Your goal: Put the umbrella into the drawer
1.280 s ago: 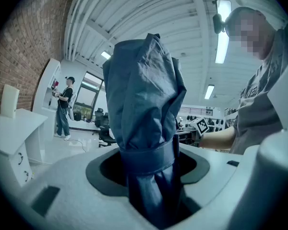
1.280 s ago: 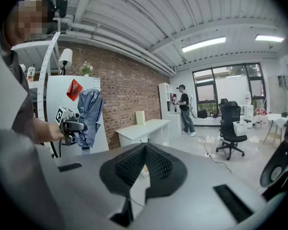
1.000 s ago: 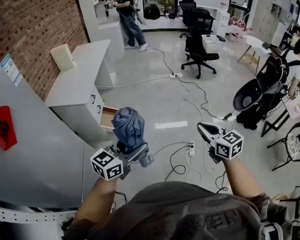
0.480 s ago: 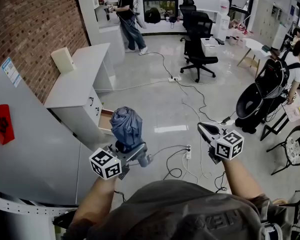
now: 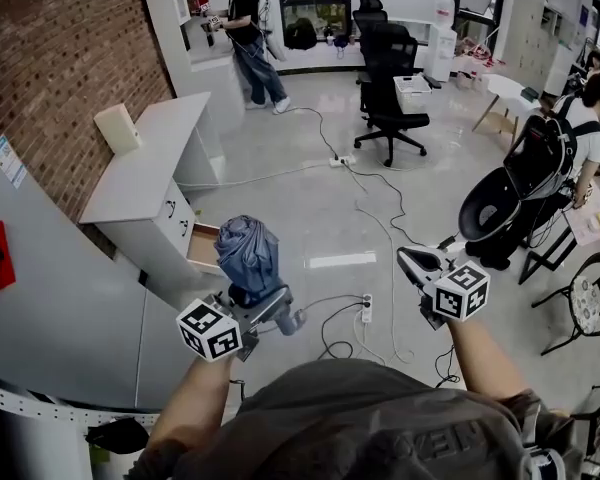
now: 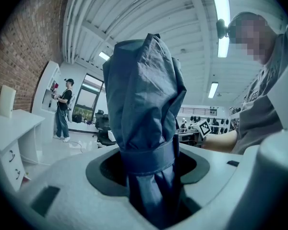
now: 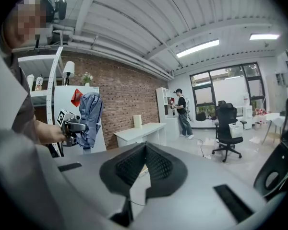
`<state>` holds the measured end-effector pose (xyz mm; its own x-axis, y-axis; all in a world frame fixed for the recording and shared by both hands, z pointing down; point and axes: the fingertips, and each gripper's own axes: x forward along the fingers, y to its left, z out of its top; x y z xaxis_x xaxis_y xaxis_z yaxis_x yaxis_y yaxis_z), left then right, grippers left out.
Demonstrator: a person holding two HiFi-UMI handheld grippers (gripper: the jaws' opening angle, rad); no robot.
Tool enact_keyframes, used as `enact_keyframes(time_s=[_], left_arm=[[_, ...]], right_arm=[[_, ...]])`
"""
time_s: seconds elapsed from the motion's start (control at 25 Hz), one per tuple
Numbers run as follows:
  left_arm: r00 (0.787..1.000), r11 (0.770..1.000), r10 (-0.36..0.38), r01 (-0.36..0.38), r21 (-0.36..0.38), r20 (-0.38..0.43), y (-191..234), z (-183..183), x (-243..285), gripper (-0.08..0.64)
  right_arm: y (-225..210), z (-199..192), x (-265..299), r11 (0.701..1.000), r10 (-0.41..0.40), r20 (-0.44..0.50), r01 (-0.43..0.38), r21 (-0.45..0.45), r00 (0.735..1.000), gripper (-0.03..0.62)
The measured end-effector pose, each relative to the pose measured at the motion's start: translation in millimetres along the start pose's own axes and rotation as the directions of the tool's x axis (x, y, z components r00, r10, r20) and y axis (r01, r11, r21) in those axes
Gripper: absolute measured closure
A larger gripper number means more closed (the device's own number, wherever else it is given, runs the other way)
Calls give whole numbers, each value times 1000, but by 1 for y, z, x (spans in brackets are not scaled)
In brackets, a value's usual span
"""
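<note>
While the umbrella [image 5: 246, 253] stands upright in your left gripper [image 5: 258, 303], it is carried in the air above the floor, not yet in the drawer [image 5: 202, 248]. Your left jaws are clamped on its lower end, just under the strap that binds the folded cloth. Its long axis rises straight up across the line the gripper points along.

That drawer is pulled out of the front of the white desk [image 5: 145, 163], at the desk's near corner, with its open top facing up. From the umbrella it lies ahead and to your left, and lower down. Your left hand is plainly the nearer one.

As I judge it, the coming move turns on that mismatch. The umbrella is vertical and the drawer looks shallow, so you will likely need to tip the umbrella over and line it up with the drawer's length before lowering it in. Watch the desk's front edge above the opening as you go under it.

Your right gripper [image 5: 410, 258] is on the far side of the umbrella, well apart from the drawer. Its jaws are together at the tips with nothing between them. Cables [image 5: 345, 333] trail across the floor between your hands.
</note>
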<state>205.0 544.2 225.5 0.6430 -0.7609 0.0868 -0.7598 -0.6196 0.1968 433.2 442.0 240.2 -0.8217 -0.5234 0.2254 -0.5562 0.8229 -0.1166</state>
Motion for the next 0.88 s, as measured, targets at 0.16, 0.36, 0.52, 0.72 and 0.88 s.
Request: enact_keyframes(time_s=[0.16, 0.36, 0.52, 0.72, 0.88], left_arm=[[1000, 1000, -21, 20, -7, -22, 1, -5, 22, 308], [999, 999, -29, 28, -16, -31, 29, -5, 35, 308], [998, 998, -54, 54, -23, -19, 81, -3, 47, 308], [995, 995, -100, 100, -5, -4, 176, 11, 66, 308], [992, 992, -129, 129, 6, -2, 267, 39, 73, 308]], right_arm=[[-16, -8, 8, 1000, 9, -3, -9, 21, 1000, 600], [-27, -8, 38, 999, 21, -23, -21, 26, 1000, 600], [-40, -2, 85, 1000, 8, -47, -8, 14, 999, 600], [-60, 19, 171, 1000, -23, -54, 22, -8, 998, 598], [-74, 52, 254, 999, -46, -51, 45, -15, 998, 600]])
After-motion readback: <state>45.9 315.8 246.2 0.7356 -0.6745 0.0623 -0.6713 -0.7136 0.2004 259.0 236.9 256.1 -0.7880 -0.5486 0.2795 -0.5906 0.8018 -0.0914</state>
